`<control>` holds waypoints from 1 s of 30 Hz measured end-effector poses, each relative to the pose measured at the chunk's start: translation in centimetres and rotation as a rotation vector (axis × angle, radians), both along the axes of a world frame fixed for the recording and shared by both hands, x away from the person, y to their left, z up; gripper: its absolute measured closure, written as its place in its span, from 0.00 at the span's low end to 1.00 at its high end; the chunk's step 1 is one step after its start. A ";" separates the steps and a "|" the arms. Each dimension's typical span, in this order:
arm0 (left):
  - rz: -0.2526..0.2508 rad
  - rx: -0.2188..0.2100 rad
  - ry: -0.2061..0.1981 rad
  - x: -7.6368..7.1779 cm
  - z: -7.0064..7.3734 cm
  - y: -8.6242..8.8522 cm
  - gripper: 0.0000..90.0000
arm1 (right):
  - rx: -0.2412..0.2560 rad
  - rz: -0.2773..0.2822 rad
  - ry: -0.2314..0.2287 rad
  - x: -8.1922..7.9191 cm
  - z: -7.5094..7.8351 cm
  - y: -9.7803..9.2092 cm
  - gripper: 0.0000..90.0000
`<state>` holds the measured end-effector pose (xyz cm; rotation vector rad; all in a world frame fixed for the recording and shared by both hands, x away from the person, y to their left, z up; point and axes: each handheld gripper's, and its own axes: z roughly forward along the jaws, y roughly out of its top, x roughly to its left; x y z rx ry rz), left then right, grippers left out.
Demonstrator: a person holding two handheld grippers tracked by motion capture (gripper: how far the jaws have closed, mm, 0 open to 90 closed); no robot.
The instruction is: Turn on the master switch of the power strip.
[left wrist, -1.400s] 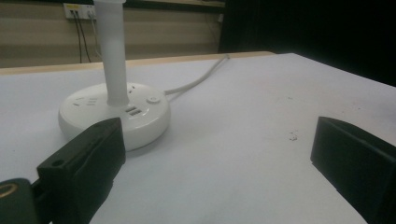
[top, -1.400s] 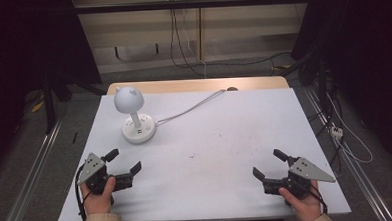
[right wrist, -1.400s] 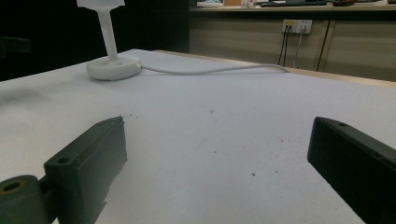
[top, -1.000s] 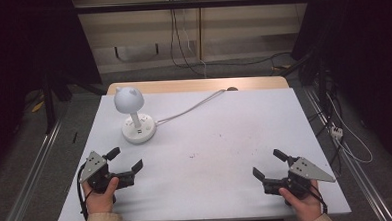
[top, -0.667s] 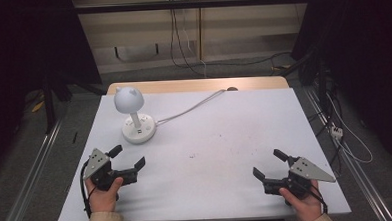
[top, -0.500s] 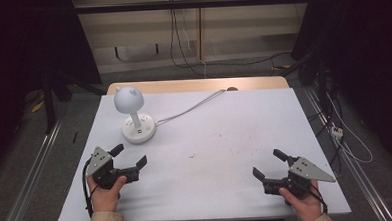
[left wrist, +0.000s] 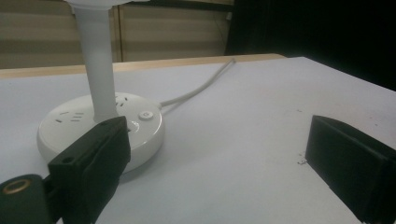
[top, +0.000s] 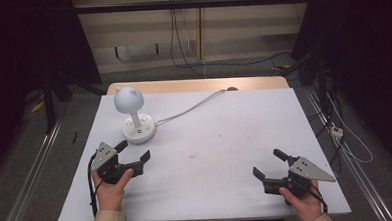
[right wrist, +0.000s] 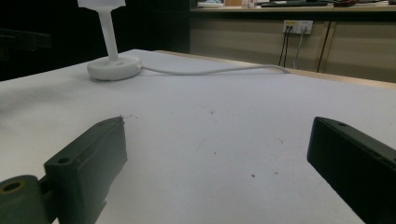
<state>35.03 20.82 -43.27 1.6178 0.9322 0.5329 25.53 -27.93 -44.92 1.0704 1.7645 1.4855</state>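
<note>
Hand-held grippers low over the white surface [top: 216, 154], both with jaws spread wide and holding nothing.

Left hand-held gripper [top: 134, 152] sits near the white lamp [top: 134, 115], whose round base [left wrist: 100, 126] lies just ahead of its jaws, not touching. Right hand-held gripper [top: 271, 163] is well apart from it, the lamp far ahead to its left. Beyond the lamp, 1 white cord [top: 191, 106] runs to the surface's far edge.

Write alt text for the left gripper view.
A white lamp base with a round button sits on a white table, close ahead of the open left gripper, whose black jaws frame the shot. Its stem rises out of frame; its cord trails away behind.
</note>
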 end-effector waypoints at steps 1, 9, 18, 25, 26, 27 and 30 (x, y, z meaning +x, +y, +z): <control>0.000 0.002 -0.003 0.1 0.0 0.0 0.08 | 0.000 0.000 0.001 0.0 0.0 0.0 0.05; 0.008 0.018 -0.001 0.4 0.0 -0.3 0.15 | -0.001 -0.002 0.001 0.0 0.0 0.0 0.05; 0.009 0.037 -0.002 0.8 0.0 -0.3 0.25 | -0.002 -0.001 0.001 0.0 0.0 0.1 0.05; 0.014 0.046 0.007 1.4 0.0 -0.7 0.30 | -0.004 -0.001 -0.001 0.0 0.1 0.1 0.05; 0.017 0.044 0.010 1.5 -0.1 -0.8 0.31 | -0.004 -0.001 -0.001 0.0 0.1 0.1 0.05; 0.013 0.053 0.012 1.6 -0.1 -0.8 0.32 | -0.004 -0.001 -0.001 0.0 0.1 0.1 0.05; 0.022 0.051 0.015 2.0 0.0 -0.9 0.35 | -0.006 0.000 -0.002 0.1 0.1 0.1 0.05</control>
